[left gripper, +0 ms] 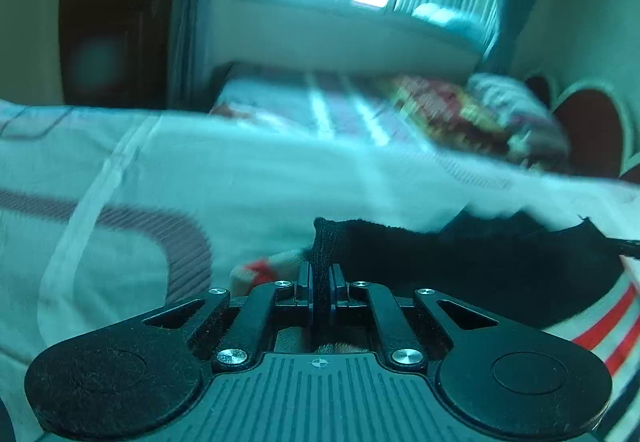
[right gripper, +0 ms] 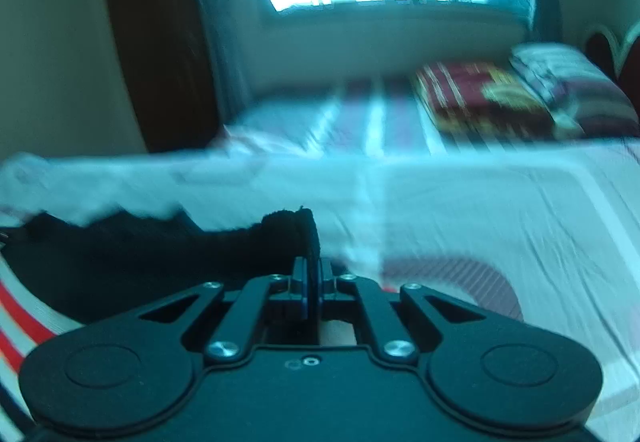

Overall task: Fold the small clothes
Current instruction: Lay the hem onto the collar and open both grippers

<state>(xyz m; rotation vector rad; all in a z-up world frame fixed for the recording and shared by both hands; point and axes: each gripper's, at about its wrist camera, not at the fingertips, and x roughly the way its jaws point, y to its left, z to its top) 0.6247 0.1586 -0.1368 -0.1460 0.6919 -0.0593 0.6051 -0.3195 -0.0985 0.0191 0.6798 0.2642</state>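
both grippers are up off the bed (left gripper: 120,178) and the black garment (left gripper: 460,262) is strung between them. the left gripper (left gripper: 320,282) has its jaws pinched down narrow on one knit edge of the garment, and the right gripper (right gripper: 314,278) is clamped the same way on the other edge (right gripper: 296,230). so the cloth hangs in the air just above the white sheet, with a red and white striped piece (left gripper: 608,326) lying under it.

everything past the fingers is smeared with blur, so the far end of the bed is hard to read.

here's the worry: each grip looks like a thin bite at the very rim of the fabric. pull the two apart too hard and an edge could slip out, dropping one side in a heap. too little tension and the middle sags, so the fold lands crooked or bunched. the hanging cloth could also drag across the striped piece and rumple it. whether each bite holds one layer or two, i can't tell.
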